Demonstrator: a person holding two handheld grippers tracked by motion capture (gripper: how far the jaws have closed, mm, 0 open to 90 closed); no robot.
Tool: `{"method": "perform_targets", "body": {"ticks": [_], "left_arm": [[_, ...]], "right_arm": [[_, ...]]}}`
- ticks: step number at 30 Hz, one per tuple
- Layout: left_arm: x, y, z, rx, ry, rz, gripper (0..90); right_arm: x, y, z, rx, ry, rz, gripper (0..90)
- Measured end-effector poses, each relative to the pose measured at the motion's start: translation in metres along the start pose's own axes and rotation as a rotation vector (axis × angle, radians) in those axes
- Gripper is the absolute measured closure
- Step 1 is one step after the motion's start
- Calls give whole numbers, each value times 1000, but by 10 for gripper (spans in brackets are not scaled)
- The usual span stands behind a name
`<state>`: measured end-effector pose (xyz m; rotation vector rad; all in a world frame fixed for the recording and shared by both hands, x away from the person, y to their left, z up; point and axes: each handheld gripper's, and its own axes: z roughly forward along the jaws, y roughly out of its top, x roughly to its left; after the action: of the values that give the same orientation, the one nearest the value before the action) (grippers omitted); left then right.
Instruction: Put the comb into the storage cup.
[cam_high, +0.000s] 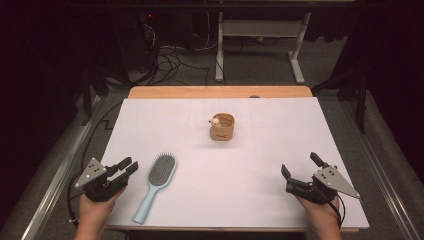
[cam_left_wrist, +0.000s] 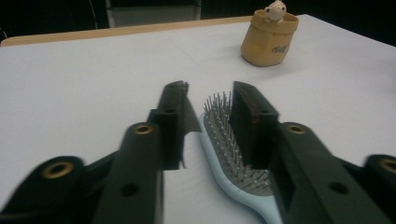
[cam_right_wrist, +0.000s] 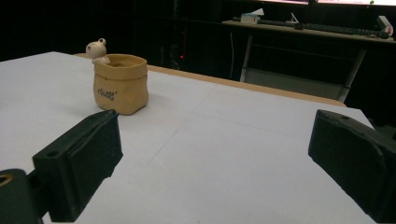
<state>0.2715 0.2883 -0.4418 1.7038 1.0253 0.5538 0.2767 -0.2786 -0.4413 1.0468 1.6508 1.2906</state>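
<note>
A light blue hairbrush (cam_high: 155, 185) lies bristles up on the white table (cam_high: 250, 200), near the front left, its handle toward the front edge. My left gripper (cam_high: 128, 165) sits just left of the brush head, open with a narrow gap. In the left gripper view, the bristles (cam_left_wrist: 224, 140) show between and beyond the jaws of my left gripper (cam_left_wrist: 208, 93), which hold nothing. A small tan pot (cam_high: 222, 127) with a little white figure on its rim stands at mid-table. My right gripper (cam_high: 300, 165) rests at the front right, wide open and holding nothing.
The tan pot (cam_left_wrist: 269, 39) stands far ahead of the left gripper, and the pot (cam_right_wrist: 120, 86) is ahead and to the left of my right gripper (cam_right_wrist: 215, 135). A wooden table edge (cam_high: 220, 92) runs along the back. Beyond it are a desk frame (cam_high: 260, 30) and cables on the floor.
</note>
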Motion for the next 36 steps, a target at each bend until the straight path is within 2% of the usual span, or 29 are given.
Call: {"method": "perform_targets", "body": {"ticks": [6,8,11,18,27,33,36], "left_arm": [[-2,0,1,-31,14,13,404],[-2,0,1,-33,18,12,365],[-3,0,1,-38,22,17,353],[-3,1,2,-52,51,30,224],[-4,1,5,-67,49,49,99],[-5,2,6,-80,53,47,15],[-3,2,7,-87,28,33,6]], "right_arm": [[0,0,0,-1,0,1,36],[0,0,0,-2,0,0,36],[0,0,0,-3,-1,-2,36],[0,0,0,-1,-1,1,37],[0,0,0,0,0,0,37],[0,0,0,-2,-1,4,37],[0,0,0,-2,-1,3,37]]}}
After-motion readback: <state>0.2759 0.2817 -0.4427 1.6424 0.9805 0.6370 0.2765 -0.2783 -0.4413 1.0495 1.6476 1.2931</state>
